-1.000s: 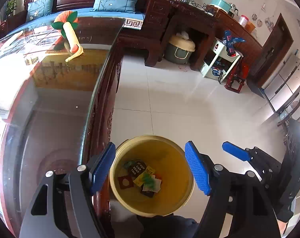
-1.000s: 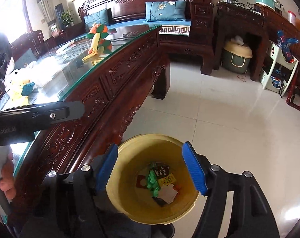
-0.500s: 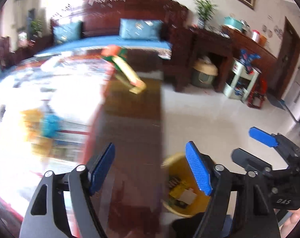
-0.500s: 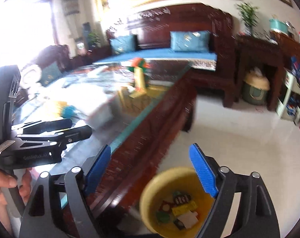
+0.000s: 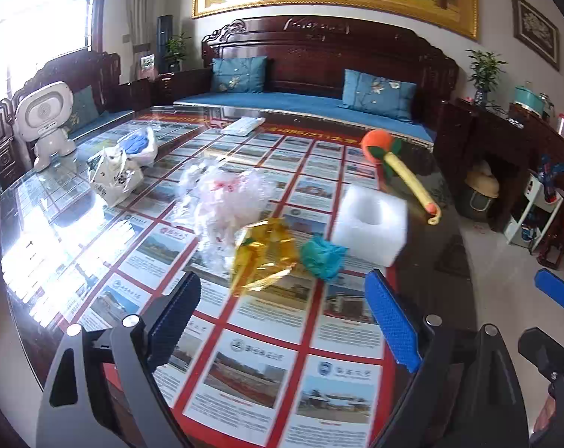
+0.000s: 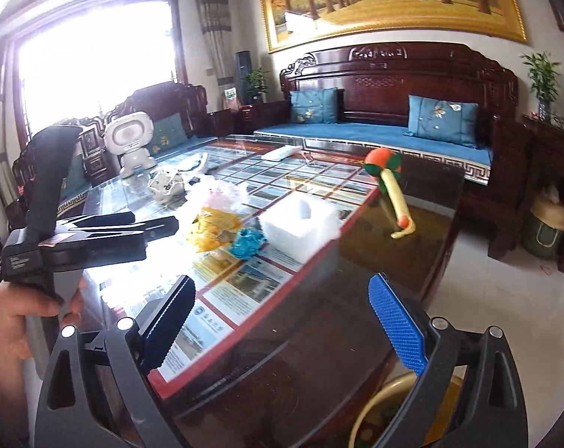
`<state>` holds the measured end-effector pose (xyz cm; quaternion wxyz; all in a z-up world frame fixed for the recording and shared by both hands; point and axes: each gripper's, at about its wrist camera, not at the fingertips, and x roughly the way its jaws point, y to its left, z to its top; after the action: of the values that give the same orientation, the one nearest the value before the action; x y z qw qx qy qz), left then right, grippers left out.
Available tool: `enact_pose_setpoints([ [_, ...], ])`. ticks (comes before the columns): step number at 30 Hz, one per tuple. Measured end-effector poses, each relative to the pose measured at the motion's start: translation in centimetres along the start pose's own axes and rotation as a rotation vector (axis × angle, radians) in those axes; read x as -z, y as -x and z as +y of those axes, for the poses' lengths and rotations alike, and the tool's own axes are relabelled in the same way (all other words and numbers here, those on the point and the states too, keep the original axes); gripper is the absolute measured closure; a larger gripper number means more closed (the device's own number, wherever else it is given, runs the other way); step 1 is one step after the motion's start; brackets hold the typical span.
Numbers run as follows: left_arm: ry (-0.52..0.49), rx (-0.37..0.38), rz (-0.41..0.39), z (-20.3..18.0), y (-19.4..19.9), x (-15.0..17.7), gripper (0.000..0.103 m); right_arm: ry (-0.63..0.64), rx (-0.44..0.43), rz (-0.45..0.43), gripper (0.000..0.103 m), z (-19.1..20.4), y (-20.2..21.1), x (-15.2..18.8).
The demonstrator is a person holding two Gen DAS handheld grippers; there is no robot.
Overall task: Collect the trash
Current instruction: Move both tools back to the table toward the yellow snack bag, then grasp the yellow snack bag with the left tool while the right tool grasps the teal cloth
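Trash lies on the glass-topped table: a yellow foil wrapper, a teal crumpled scrap, a clear plastic bag and a white foam block. My left gripper is open and empty, a short way in front of the wrapper. My right gripper is open and empty over the table's near edge. The same wrapper, scrap and foam block show in the right wrist view, with the left gripper at the left. The yellow bin's rim shows below.
A white bag, a bag of blue stuff, a white robot toy and an orange-and-yellow toy also sit on the table. A dark wooden sofa stands behind; tiled floor lies to the right.
Both grippers have lifted from above the yellow bin and swung up to face the tabletop. They stay open and empty.
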<state>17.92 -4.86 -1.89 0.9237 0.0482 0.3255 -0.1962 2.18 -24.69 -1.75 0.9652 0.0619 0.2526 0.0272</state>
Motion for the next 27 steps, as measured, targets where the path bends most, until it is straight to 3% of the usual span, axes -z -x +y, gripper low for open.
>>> enact_pose_setpoints([
  [14,0.045,-0.052,0.121,2.1,-10.4,-2.3,0.013,0.002,-0.047,0.047,0.012,0.7,-5.0,-0.3],
  [16,0.045,-0.049,0.135,2.2,-11.3,-2.4,0.021,0.001,-0.052,0.054,0.012,0.7,-5.6,-0.3],
  [18,0.051,-0.022,0.146,2.3,-11.8,-2.4,0.045,0.005,-0.054,0.058,0.012,0.8,-6.1,-0.4],
  [19,0.060,-0.012,0.147,2.5,-11.8,-2.4,0.046,0.008,-0.056,0.063,0.012,0.9,-6.4,-0.4],
  [21,0.067,0.006,0.145,2.7,-11.6,-2.3,0.062,0.013,-0.058,0.069,0.012,1.1,-6.7,-0.5],
  [27,0.077,0.051,0.117,3.7,-9.7,-1.6,0.076,0.020,-0.051,0.102,0.012,1.6,-8.1,-1.0],
])
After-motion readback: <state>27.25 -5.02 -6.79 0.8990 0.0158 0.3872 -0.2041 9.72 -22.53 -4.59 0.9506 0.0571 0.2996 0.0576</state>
